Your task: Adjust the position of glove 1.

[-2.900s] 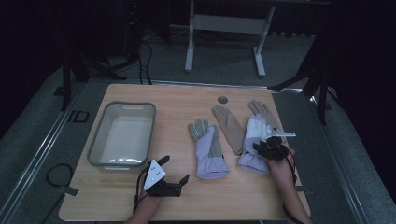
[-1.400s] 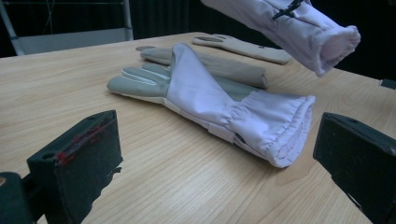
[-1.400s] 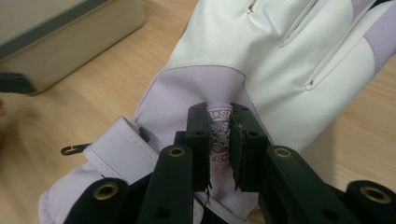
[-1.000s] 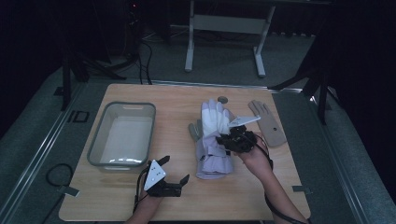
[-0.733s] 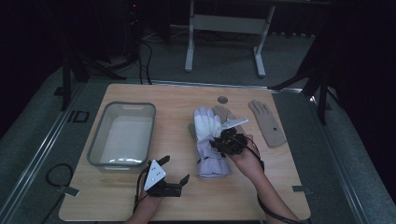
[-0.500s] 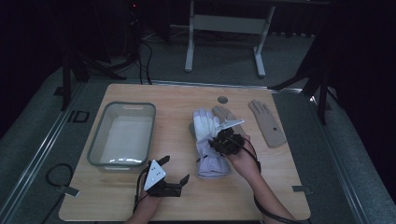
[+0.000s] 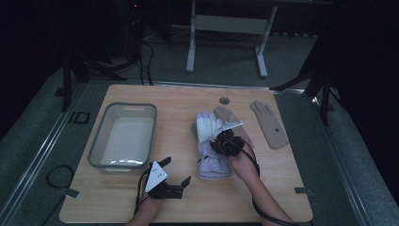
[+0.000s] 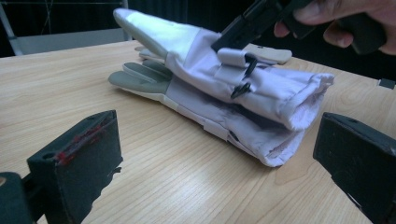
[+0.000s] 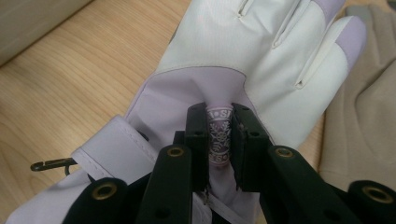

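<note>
**Lavender glove pinched over its twin**

Dark floor and a grey stand frame lie behind the pale wooden surface (image 7: 141, 197). Near its middle lie two lavender-and-white gloves, one stacked on the other – the upper glove (image 7: 209, 141) (image 8: 243, 79) (image 9: 243, 56) sits on the lower glove (image 8: 205, 119), cuffs toward the person. The right gripper (image 7: 225, 142) (image 9: 219, 140) comes down on the upper glove, its fingers (image 9: 196, 135) pinching a printed fabric tab on the glove's back, close to the wrist strap. A small dark hook (image 9: 49, 164) dangles from that strap.

The left gripper (image 7: 165, 179) rests near the surface's front edge, its fingers (image 8: 74, 158) spread wide with nothing between them – aimed at the stacked cuffs. A clear bin (image 7: 96, 146) stands to the left. Two tan gloves lie farther back: one (image 7: 225, 115) partly under the lavender pair, the other (image 7: 269, 123) well apart at the right.
</note>
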A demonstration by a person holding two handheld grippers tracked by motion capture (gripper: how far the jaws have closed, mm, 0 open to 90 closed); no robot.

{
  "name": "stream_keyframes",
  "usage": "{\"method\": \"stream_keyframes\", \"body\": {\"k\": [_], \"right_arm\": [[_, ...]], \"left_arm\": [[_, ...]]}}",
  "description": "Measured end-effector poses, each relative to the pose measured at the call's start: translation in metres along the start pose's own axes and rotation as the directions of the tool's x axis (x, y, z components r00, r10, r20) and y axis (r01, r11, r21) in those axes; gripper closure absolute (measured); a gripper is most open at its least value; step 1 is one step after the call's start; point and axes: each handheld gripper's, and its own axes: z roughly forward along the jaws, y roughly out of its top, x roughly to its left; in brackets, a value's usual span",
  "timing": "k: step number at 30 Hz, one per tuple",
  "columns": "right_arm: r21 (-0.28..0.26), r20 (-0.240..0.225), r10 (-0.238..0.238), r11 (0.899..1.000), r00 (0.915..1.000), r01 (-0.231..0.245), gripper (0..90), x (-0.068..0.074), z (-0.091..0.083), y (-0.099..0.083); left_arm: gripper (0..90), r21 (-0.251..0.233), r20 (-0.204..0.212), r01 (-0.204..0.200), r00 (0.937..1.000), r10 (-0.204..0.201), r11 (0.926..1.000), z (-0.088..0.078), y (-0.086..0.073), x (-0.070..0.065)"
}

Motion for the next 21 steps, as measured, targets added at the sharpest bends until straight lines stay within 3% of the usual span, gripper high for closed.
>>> {"method": "stream_keyframes", "body": {"k": [7, 12, 15, 21], "right_arm": [[-0.012, -0.005, 0.029, 0.999, 0.9996, -0.029, 76.6, -0.001, 0.014, -0.012], [-0.030, -0.006, 0.032, 0.999, 0.9995, -0.032, 73.7, -0.001, 0.015, -0.014], [-0.073, -0.019, 0.021, 0.997, 0.9996, -0.022, 61.9, -0.004, 0.007, -0.014], [-0.156, -0.040, 0.032, 0.987, 0.9987, -0.038, 39.2, -0.014, -0.016, -0.016]], "left_arm": [[1.0, 0.002, 0.000, -0.005, 1.0000, 0.005, 1.0000, 0.000, 0.000, 0.000], [0.9, 0.004, -0.003, 0.003, 1.0000, -0.003, 1.0000, 0.000, 0.000, 0.000], [1.0, 0.005, -0.002, 0.004, 1.0000, -0.004, 1.0000, 0.000, 0.000, 0.000], [1.0, 0.063, 0.008, 0.001, 1.0000, -0.002, 0.9980, 0.004, 0.002, -0.001]]}}
